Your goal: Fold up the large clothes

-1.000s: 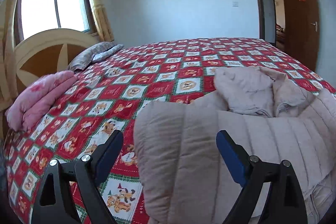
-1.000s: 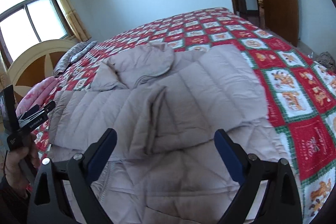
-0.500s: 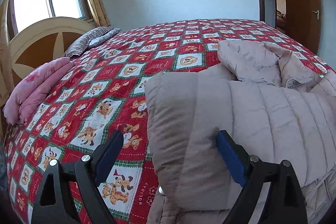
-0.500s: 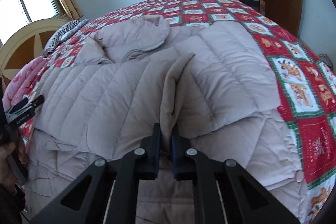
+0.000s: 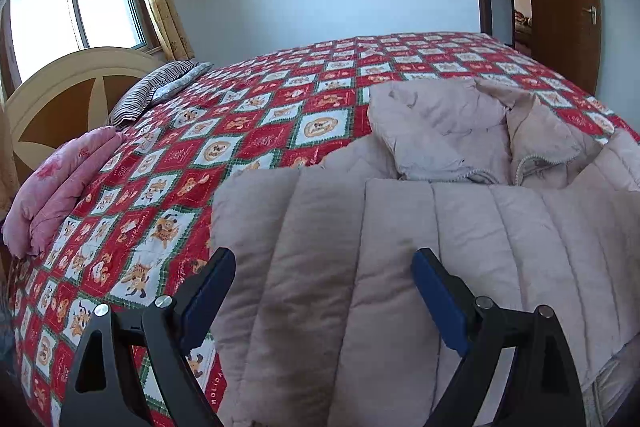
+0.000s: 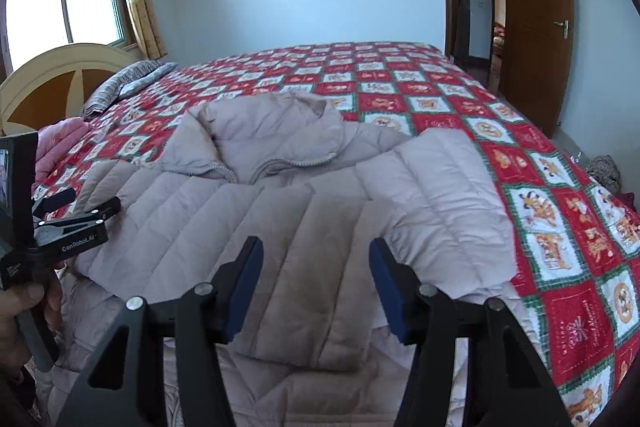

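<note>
A pale beige quilted puffer jacket (image 6: 320,187) lies spread on the bed, its hood (image 6: 276,135) toward the far side. Both sleeves are folded across its front. My right gripper (image 6: 316,251) hovers over the folded sleeve with its jaws opening. The cloth lies below the gap, and the pads do not press on it. My left gripper (image 5: 324,267) stands open above the jacket (image 5: 400,247) near its left edge, holding nothing. In the right wrist view the left gripper (image 6: 92,201) shows at the jacket's left side, held by a hand (image 6: 24,307).
The bed wears a red, white and green patchwork cover (image 5: 240,147). A folded pink blanket (image 5: 60,179) and a striped pillow (image 5: 160,87) lie by the round headboard (image 5: 60,95). A brown door (image 6: 532,19) stands open at the far right.
The right gripper shut on a raised fold of the sleeve, then let it go; the sleeve now lies flat. The left gripper stayed open and drifted over the jacket's left edge.
</note>
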`<state>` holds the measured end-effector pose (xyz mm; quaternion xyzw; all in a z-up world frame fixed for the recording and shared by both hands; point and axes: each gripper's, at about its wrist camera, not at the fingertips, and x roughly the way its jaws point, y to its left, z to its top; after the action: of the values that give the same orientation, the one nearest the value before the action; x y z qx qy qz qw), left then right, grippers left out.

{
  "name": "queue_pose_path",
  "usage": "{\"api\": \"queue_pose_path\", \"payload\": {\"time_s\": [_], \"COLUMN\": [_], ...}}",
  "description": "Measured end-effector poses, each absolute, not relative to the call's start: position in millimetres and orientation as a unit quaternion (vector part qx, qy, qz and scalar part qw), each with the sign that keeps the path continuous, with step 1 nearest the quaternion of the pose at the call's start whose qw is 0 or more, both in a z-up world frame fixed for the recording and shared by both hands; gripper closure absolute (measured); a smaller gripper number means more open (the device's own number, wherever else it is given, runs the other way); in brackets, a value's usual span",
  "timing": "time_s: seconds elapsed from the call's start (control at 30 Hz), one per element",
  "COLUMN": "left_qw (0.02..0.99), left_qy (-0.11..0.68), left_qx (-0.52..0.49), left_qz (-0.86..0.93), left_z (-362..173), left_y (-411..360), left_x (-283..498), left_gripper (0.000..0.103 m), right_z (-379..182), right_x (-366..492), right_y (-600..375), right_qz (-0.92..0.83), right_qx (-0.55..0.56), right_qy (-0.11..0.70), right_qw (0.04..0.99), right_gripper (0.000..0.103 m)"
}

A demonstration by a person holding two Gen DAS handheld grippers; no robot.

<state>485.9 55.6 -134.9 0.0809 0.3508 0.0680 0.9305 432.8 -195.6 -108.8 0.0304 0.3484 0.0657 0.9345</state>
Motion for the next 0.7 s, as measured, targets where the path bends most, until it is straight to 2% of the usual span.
{"api": "queue_pose_path", "payload": {"time_s": [0.27,0.7], "left_qw": [0.927,0.921], "left_qy": [0.363,0.382], "left_qx": [0.065,0.043], "left_qz": [0.065,0.056], "left_z": [-165,-177], "left_y": [65,70], "left_x": [488,495], "left_gripper": [0.010,0.004], "right_z": [-154,-168], "right_x": [442,446], "right_y": [-198,-190], "right_qz": [0.063,0.048], "right_qx": [0.032,0.014], "right_qy": [0.391,0.405], "right_qw": [0.918,0.913], "right_gripper": [0.045,0.044]}}
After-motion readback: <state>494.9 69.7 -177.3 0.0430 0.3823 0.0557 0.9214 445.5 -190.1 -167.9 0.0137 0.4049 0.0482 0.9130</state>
